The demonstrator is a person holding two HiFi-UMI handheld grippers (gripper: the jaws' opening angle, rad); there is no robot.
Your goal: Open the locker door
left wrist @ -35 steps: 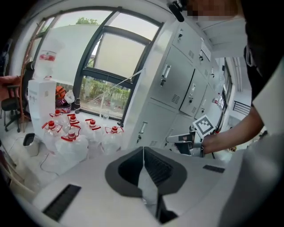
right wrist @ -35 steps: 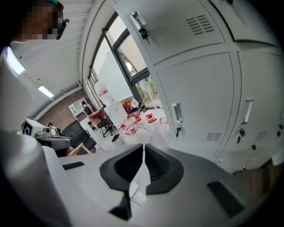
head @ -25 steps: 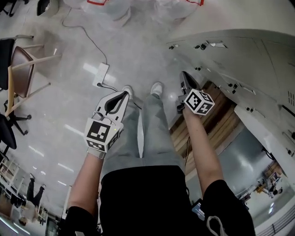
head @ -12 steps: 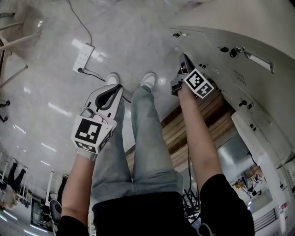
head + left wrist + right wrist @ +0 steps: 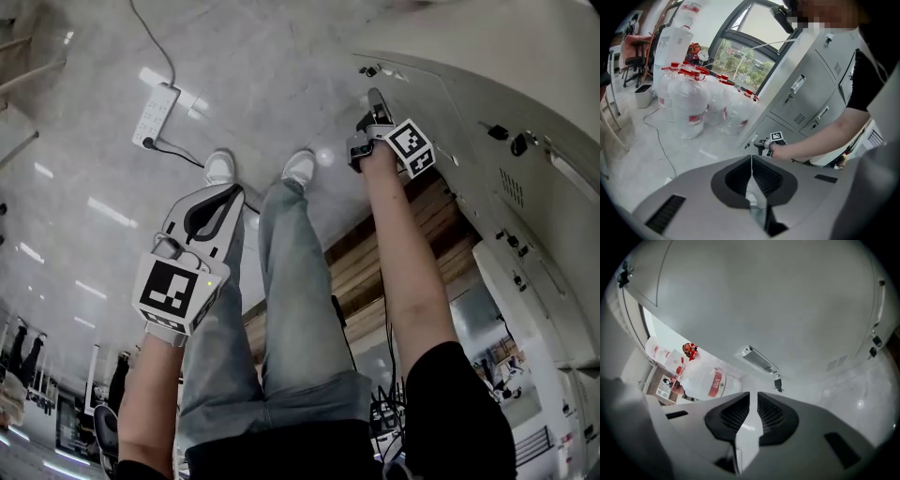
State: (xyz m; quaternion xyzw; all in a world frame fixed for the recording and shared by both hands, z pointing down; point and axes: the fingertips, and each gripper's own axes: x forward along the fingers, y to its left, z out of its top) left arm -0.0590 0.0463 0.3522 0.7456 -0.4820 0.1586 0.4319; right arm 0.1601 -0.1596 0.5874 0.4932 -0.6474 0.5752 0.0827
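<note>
A person bends over a bank of grey metal lockers [image 5: 525, 216], the right gripper [image 5: 376, 97] stretched down on a bare forearm [image 5: 398, 253] to a low grey locker door [image 5: 441, 94] at the foot of the row, near the pale polished floor [image 5: 84, 178]. Seen from the right gripper view, its jaws stand a narrow slit apart with nothing between them. They point up the door face toward a long silver handle plate [image 5: 757, 360] and a small dark latch [image 5: 778, 383]. Whether the tips touch the door is hard to judge from these angles.

The left gripper [image 5: 234, 193] hangs over the person's blue-jeaned leg [image 5: 300, 291], well apart from the lockers, its jaws pressed together and empty. A white power strip [image 5: 155, 112] lies on the floor beyond the white shoes [image 5: 300, 167]. A cluster of clear plastic water jugs with red caps [image 5: 691, 96] stands on the floor by a large window.
</note>
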